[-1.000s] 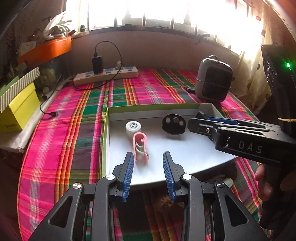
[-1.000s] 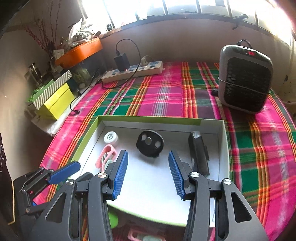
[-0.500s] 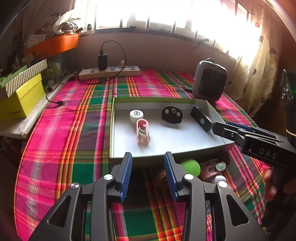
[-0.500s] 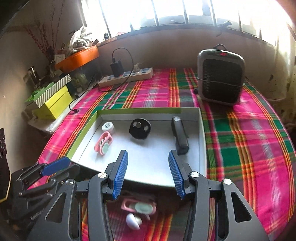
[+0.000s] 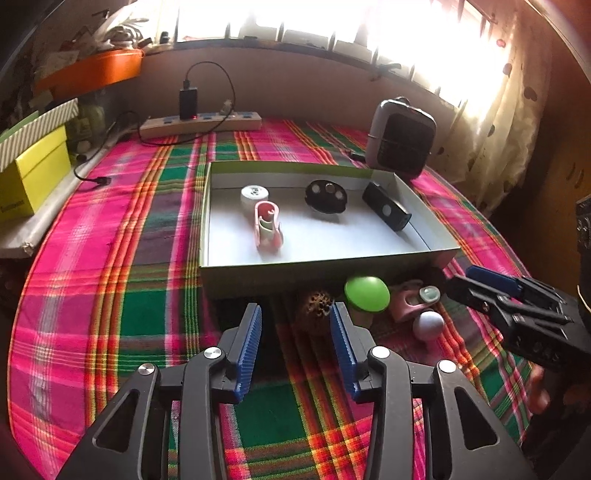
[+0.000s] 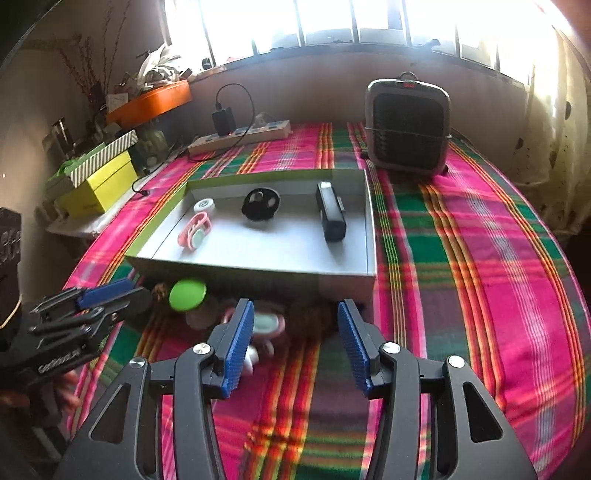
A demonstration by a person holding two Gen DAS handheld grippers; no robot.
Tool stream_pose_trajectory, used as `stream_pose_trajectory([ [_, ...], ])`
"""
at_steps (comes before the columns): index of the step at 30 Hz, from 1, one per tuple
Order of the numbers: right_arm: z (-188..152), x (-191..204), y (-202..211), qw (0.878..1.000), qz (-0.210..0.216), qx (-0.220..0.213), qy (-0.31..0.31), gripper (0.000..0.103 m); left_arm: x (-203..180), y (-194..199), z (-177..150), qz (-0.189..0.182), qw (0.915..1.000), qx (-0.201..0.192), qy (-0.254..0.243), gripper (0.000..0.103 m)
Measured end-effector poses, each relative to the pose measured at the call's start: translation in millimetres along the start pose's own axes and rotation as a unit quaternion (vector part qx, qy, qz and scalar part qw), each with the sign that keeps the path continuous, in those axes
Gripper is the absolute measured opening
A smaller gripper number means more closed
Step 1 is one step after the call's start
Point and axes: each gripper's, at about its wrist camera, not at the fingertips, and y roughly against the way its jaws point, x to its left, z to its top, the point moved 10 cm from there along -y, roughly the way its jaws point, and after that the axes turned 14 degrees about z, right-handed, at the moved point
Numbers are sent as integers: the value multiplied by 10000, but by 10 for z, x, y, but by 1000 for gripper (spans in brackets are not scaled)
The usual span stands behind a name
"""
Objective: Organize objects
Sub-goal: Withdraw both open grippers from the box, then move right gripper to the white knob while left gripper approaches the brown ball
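Four items already sit in the tray [image 5: 314, 273], centre frame; loose pieces, including a green cap [image 5: 366, 293], wait below it. Left gripper [image 5: 295, 345] and right gripper [image 6: 295, 345] are both opening, nothing between them, likely readying picks.

Strong backlight from the window, with fisheye bending at the edges.

Both views are lit from the window [image 5: 332, 33] at the back, which is blown out to white, and glare is spread over the curtain [image 5: 491, 110] on the right. The plaid cloth [image 5: 110, 258] is brightly and evenly lit, while a dark shadow is cast along the near wall of the box [image 5: 295, 273] over the small things beside it. Corners are darkened to black, and straight lines are bowed toward the rim. Slight blur is seen on the near cloth in the right wrist view.
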Motion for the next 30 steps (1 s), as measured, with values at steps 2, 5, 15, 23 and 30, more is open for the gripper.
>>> stream_pose_trajectory([
  [2, -56, 5, 20, 10000, -19, 23, -10, 52, -31, -40, -10, -32, 10000, 53, -56, 37],
  [5, -137, 20, 30, 10000, -6, 71, -34, 52, -78, -105, -37, -49, 9998, 141, -166, 37],
  [15, -352, 100, -9, 9997, 63, 238, -94, 53, -142, -254, -12, -46, 9989, 306, -360, 40],
  [23, -337, 218, -162, 9992, 125, 379, 45, 53, -147, -281, 2, -27, 9987, 308, -396, 40],
  [30, -336, 243, -268, 9982, 45, 553, 219, 53, -138, -288, 7, -14, 9987, 309, -413, 40],
])
